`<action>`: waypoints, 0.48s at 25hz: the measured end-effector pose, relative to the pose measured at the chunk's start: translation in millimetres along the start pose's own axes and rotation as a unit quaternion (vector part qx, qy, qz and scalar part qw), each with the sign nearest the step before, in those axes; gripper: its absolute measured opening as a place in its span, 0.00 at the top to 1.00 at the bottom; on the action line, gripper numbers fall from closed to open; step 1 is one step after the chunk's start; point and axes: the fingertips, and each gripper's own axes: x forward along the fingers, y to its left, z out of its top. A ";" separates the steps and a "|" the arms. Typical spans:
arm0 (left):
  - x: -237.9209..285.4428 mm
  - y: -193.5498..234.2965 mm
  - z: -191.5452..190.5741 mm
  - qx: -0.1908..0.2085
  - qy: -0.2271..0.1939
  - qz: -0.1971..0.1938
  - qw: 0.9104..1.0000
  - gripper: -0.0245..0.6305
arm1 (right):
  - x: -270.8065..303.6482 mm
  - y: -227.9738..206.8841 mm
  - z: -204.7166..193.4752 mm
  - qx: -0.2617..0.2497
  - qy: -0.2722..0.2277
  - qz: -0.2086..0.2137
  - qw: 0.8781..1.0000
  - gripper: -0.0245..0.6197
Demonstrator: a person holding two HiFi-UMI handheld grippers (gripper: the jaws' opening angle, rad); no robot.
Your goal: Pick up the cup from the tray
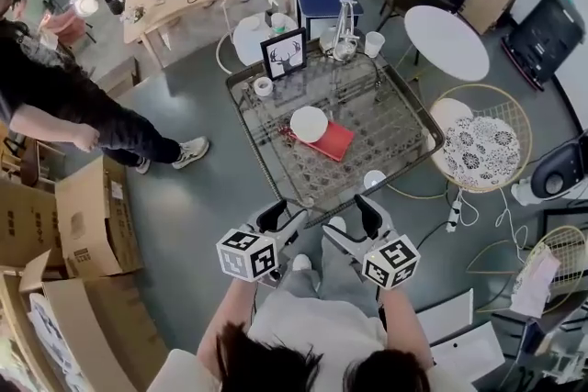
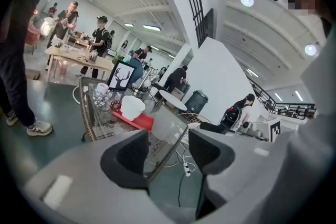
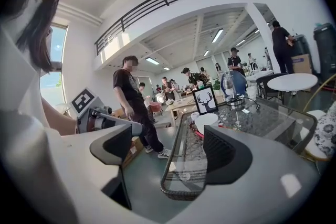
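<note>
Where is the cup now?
Head view, centre: the white cup sits on the left end of the red tray on the glass table, with the deer picture beyond it.

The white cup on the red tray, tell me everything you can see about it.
The cup is plain white and smooth, possibly ceramic, round, and wider at the rim than at the base. It appears to stand upright on one corner of a flat red tray near the middle of the glass-topped table. Only the tray touches it. Its contents cannot be made out.
</note>
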 end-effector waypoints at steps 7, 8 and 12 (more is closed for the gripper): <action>44.3 15.1 21.4 0.017 0.033 0.002 0.999 0.61 | 34.3 -39.4 21.1 -0.043 0.027 0.036 0.998 0.28; 50.9 19.6 23.2 0.018 0.039 0.009 0.999 0.61 | 38.9 -46.2 25.0 -0.044 0.029 0.041 0.998 0.28; 73.9 35.8 31.0 0.022 0.048 0.037 0.998 0.61 | 55.0 -71.1 34.1 -0.047 0.040 0.067 0.996 0.28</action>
